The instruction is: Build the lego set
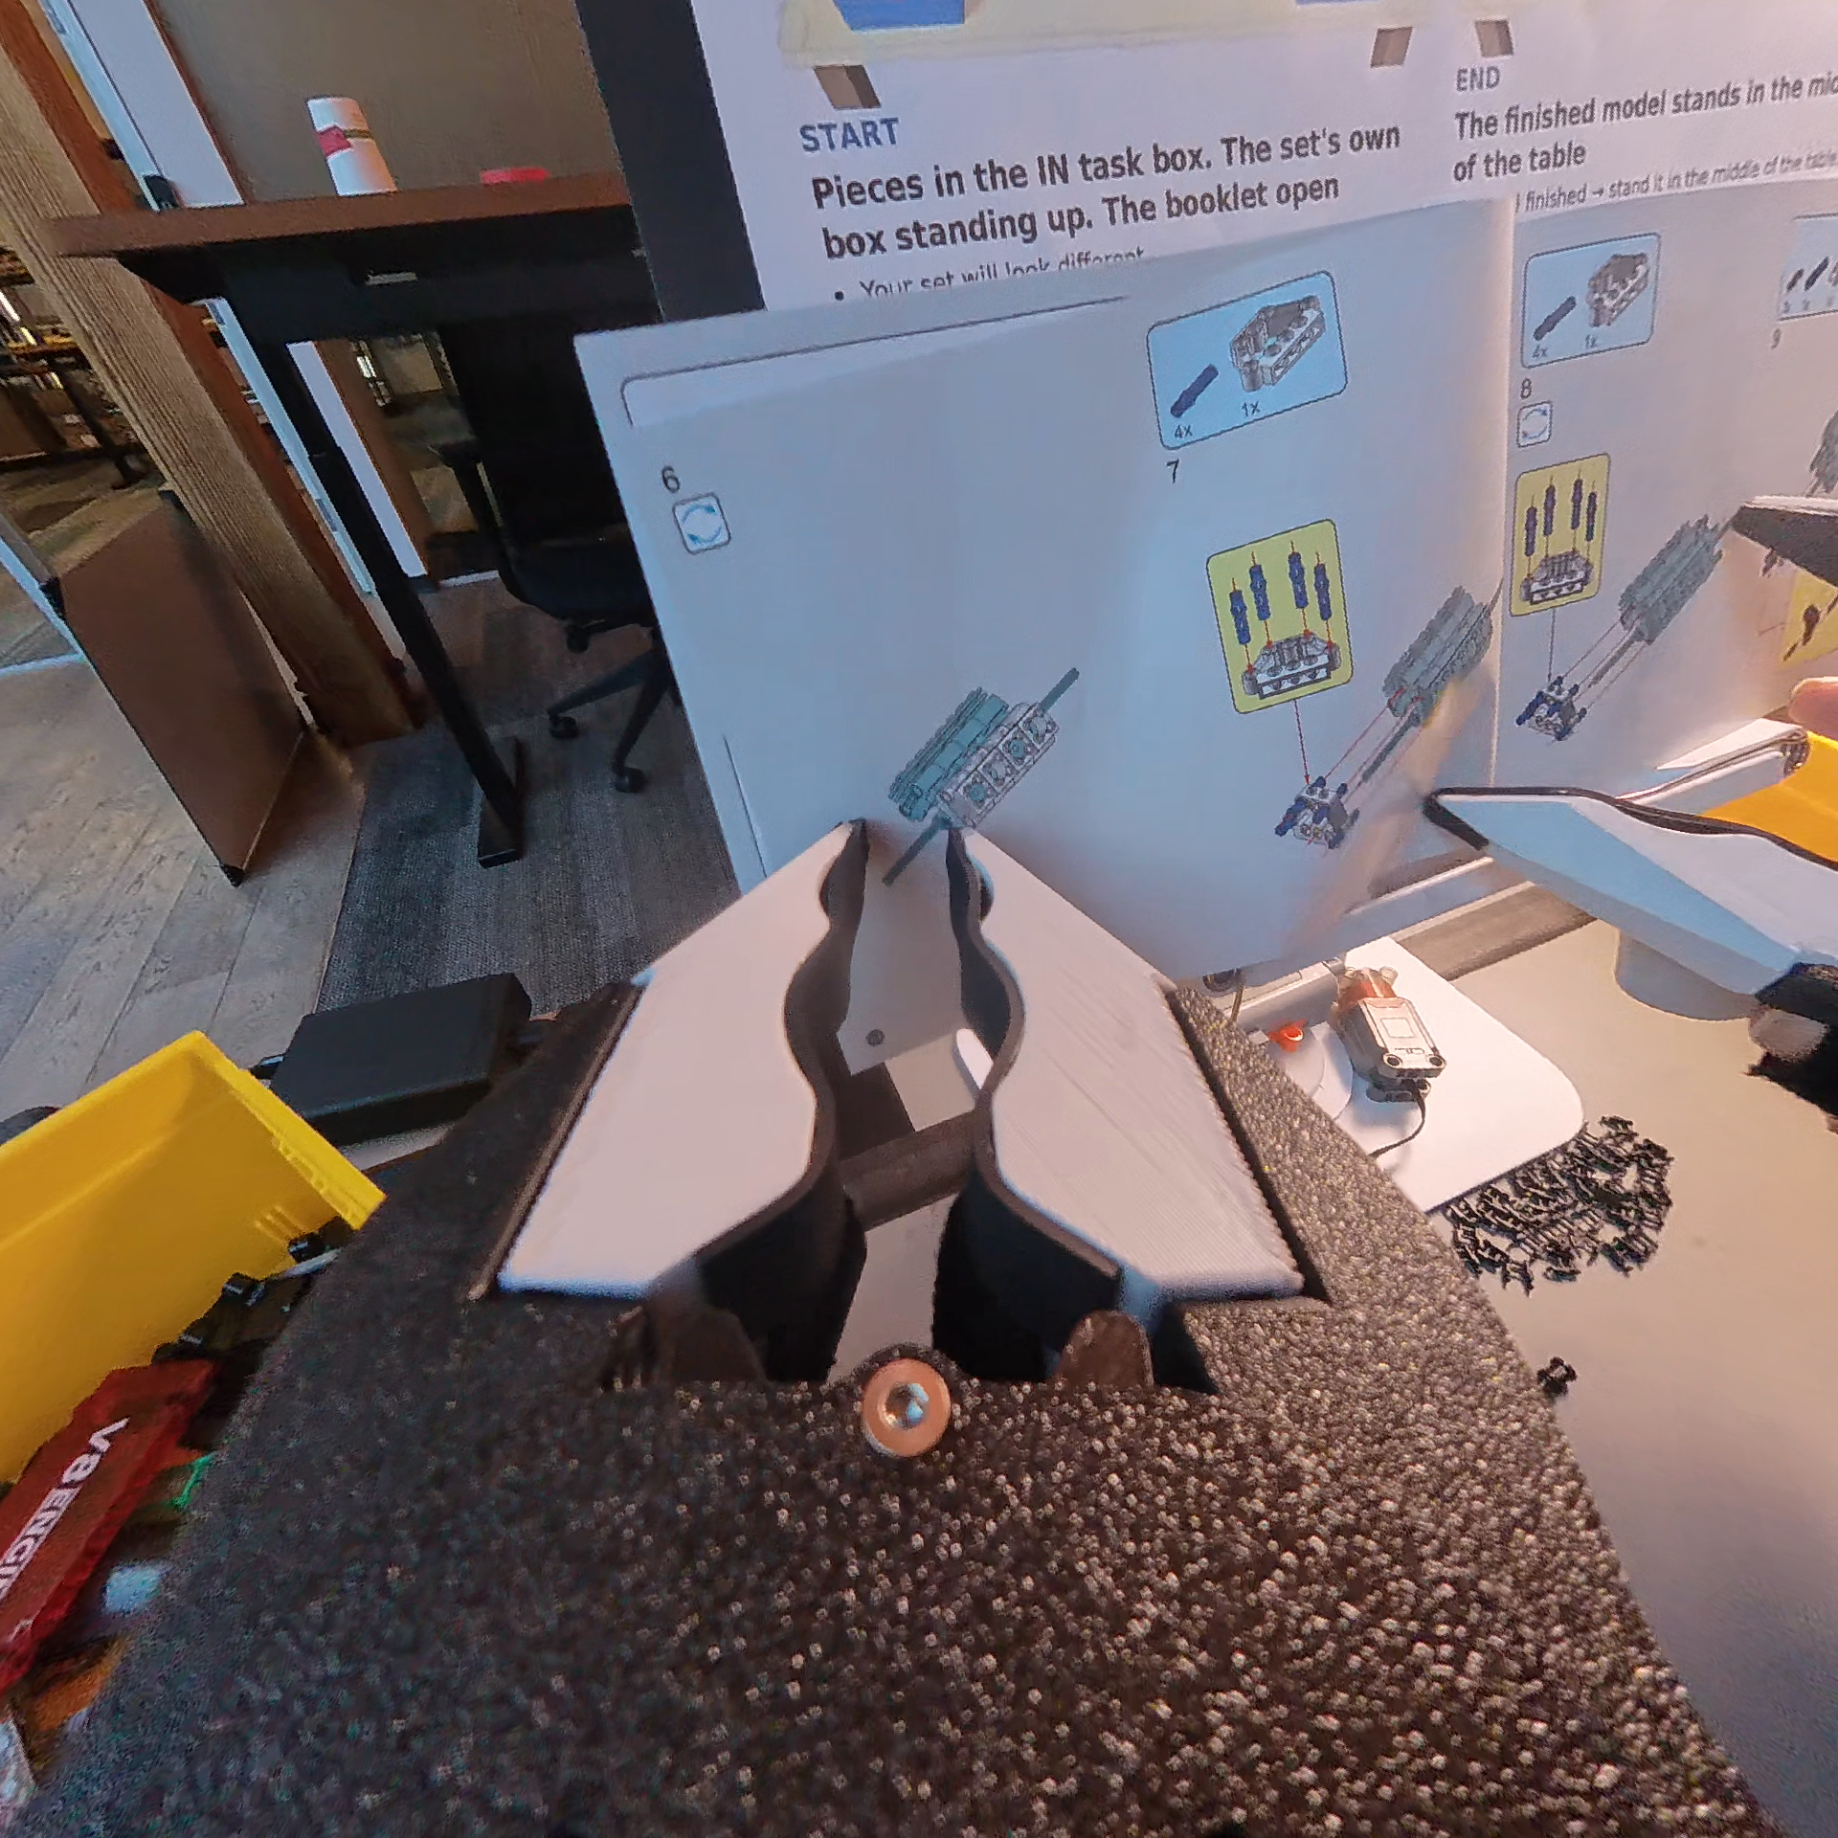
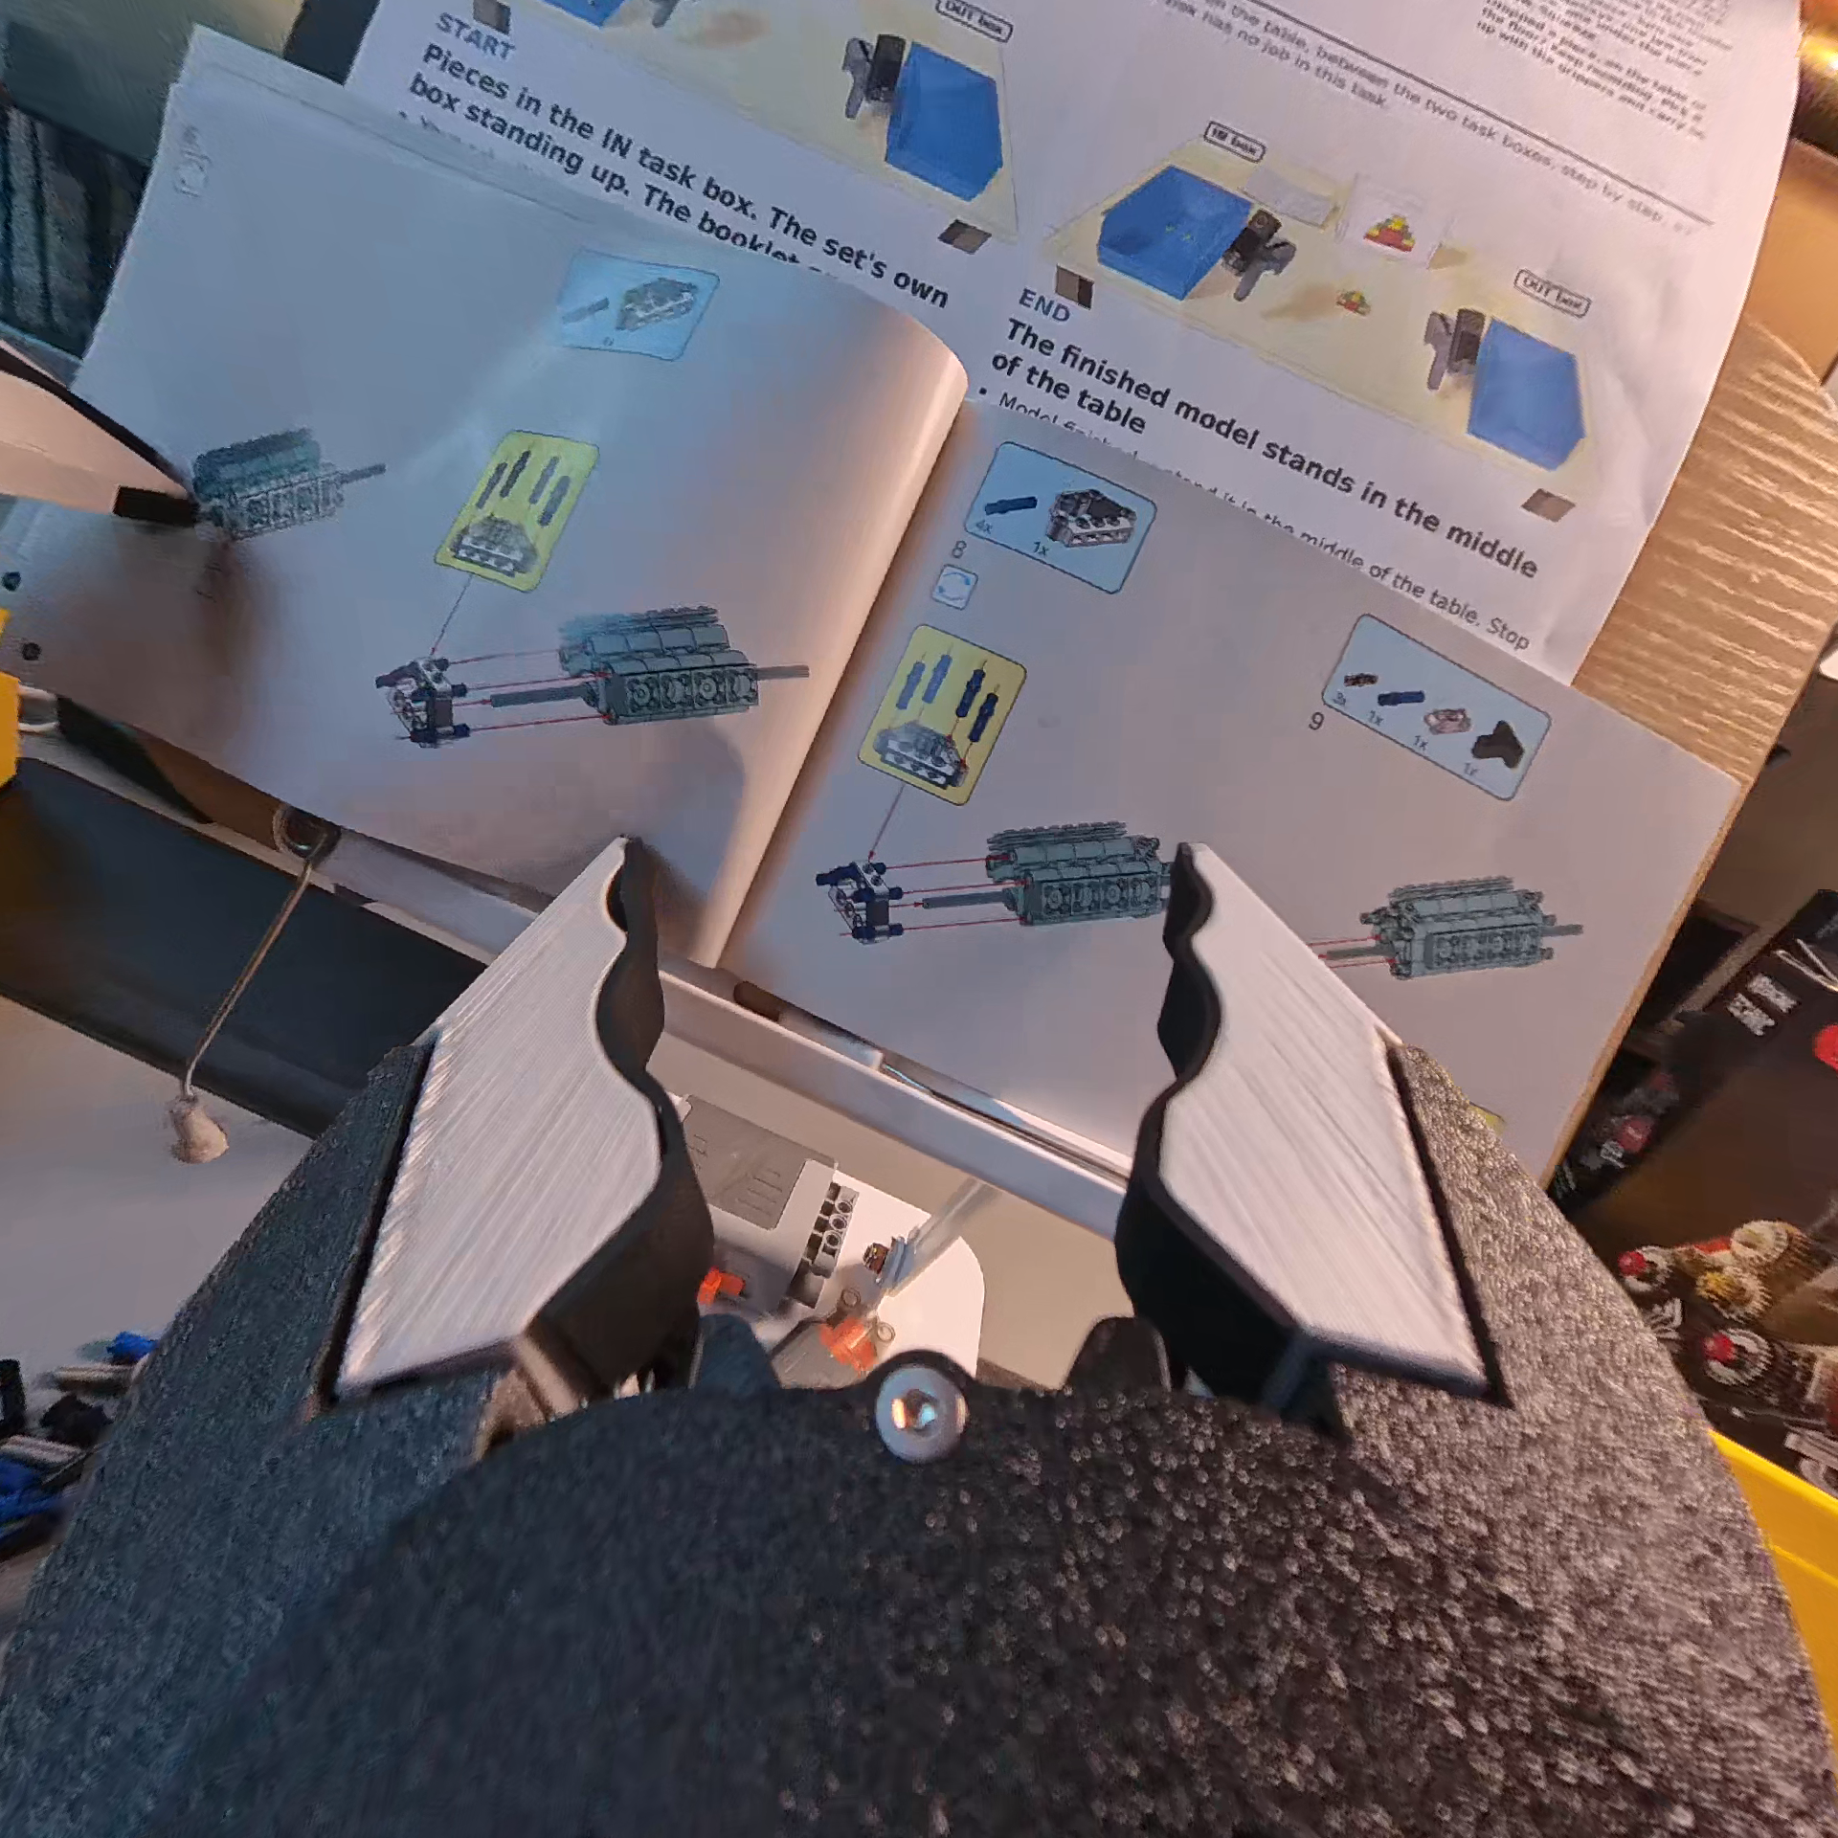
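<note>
1. The grey-white left-hand paper page [image 1: 995, 617] of the open assembly booklet [image 2: 1243, 796] is bowed away from the spine. The booklet stands upright on a white metal stand [image 2: 895, 1074] at the back of the table.
2. The left gripper [image 1: 905, 845] has its ribbed grey fingers brought together on the lower edge of that page, and a strip of the paper shows between them. In the right wrist view one left fingertip meets the page at its 9 o'clock edge.
3. Judgement: the sheet is thin and held at one edge only. A light pinch and a pull along its curve suit it; a pull away from the spine could crease or tear it.
4. The right gripper [image 2: 900, 865] has its fingers spread wide and holds nothing. It hovers just in front of the right-hand page, low, near the spine. From the left wrist view it enters at 3 o'clock, with one fingertip close to the bowed page's lower corner.
5. Behind the booklet, at 12 o'clock, hangs a large white printed sheet [image 1: 1094, 179].
6. Below the stand lies a grey motor block with orange parts [image 1: 1392, 1039] on a white base.
7. A heap of small black plastic pins [image 1: 1562, 1213] lies on the pale table [image 1: 1691, 1094] at 4 o'clock of the left gripper.
8. A yellow plastic bin [image 1: 149, 1213] sits at its 8 o'clock.
</note>
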Available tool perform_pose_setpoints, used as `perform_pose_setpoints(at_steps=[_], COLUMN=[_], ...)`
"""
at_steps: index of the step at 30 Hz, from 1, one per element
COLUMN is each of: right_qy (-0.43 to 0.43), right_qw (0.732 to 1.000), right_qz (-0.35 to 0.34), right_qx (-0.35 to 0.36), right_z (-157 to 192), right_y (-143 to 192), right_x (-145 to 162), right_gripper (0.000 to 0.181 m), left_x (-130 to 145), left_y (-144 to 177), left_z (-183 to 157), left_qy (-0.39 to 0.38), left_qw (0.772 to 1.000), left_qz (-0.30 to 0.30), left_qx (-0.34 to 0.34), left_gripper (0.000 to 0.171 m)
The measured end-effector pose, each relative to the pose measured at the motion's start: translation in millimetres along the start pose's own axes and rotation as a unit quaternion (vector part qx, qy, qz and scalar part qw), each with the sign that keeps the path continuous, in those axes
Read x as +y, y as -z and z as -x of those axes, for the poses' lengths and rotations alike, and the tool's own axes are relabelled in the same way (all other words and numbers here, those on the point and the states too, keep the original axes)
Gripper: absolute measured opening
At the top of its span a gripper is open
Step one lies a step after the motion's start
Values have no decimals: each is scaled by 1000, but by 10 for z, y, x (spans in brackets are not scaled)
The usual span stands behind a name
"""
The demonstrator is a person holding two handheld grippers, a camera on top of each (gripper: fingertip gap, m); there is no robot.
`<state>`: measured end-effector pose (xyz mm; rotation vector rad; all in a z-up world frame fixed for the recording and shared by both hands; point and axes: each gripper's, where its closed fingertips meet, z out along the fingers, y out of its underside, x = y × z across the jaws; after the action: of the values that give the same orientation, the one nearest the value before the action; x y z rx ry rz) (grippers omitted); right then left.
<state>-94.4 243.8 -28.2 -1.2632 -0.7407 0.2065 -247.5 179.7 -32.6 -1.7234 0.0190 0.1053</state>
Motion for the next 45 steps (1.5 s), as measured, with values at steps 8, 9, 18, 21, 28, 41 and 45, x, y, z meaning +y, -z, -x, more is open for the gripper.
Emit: perform_pose_setpoints(at_steps=[8,9,18,21,28,41,45], right_qy=[31,32,32,38,79,76,75], right_qw=[999,999,999,999,997,997,997], right_qz=[29,31,32,9,10,22,28], right_qx=[15,15,-9,-5,5,5,6], right_z=[22,29,48,26,116,106,111], right_y=[-83,-85,-13,-1,-207,-208,-227], right_x=[47,53,43,-90,-182,-170,-167], right_gripper=[101,102,101,95,96,98,98], left_x=[62,64,171,175,240,1077,792], left_y=[271,272,-36,-33,93,-99,94], left_z=[-346,-413,-280,-279,-363,-293,-80], left_qy=[24,13,23,21,43,-227,-276], left_qw=[999,999,1000,1000,998,957,944], left_qz=[-21,-25,2,-3,13,169,129], left_qx=[42,47,21,20,46,-68,-129], left_gripper=[20,20,15,15,23,4,8])
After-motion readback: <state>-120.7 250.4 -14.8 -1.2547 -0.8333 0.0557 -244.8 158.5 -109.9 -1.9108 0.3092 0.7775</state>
